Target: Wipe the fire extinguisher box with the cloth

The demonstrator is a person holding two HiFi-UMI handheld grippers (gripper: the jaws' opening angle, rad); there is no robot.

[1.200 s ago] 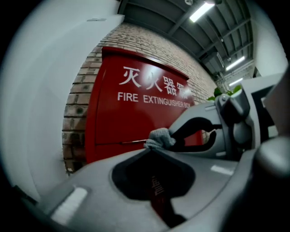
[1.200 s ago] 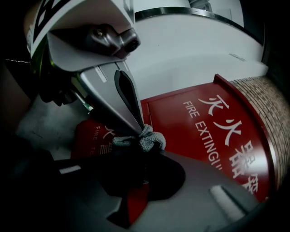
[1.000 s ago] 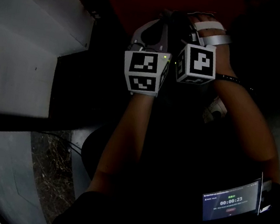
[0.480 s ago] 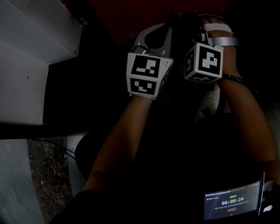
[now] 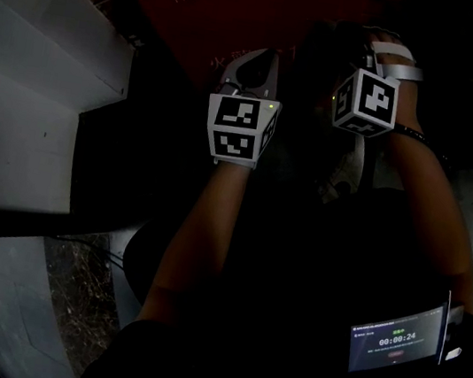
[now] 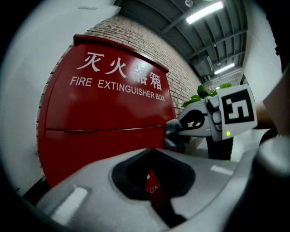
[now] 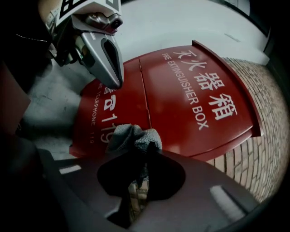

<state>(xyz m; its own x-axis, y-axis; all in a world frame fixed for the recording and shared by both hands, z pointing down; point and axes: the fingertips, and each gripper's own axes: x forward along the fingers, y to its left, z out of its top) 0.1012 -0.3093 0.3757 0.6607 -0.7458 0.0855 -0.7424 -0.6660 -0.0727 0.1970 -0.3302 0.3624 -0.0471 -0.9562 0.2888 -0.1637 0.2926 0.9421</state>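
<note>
The right gripper [image 7: 147, 148] was clamped on a grey cloth [image 7: 133, 137], which bunched up in a crumpled wad above the jaw tips. From where that gripper looked, the wad sat in front of the lower half of the red fire extinguisher box [image 7: 190, 104], just by the white "119" printed there. I could not tell whether the fabric actually pressed on the metal.

The left gripper [image 6: 151, 151] had its jaws drawn together with nothing between them; only a thin sliver of red showed through the slit below the tips. It was held up just beside the right one, pointing at the same red front, and its closed tip hung near the box's lower panel at the seam between the two halves.

Both arms reached up and forward from the person, each gripper's marker cube [image 5: 240, 127] facing back toward the head camera. The box was leaning back against a brick wall [image 6: 136, 31], white lettering across its upper panel. Off past its right edge were some green leaves [image 6: 204, 93], with strip lights [image 6: 204, 11] on the ceiling above. To the person's left ran a pale stepped ledge [image 5: 26, 104], and a small lit screen [image 5: 395, 340] glowed low at their right side.
</note>
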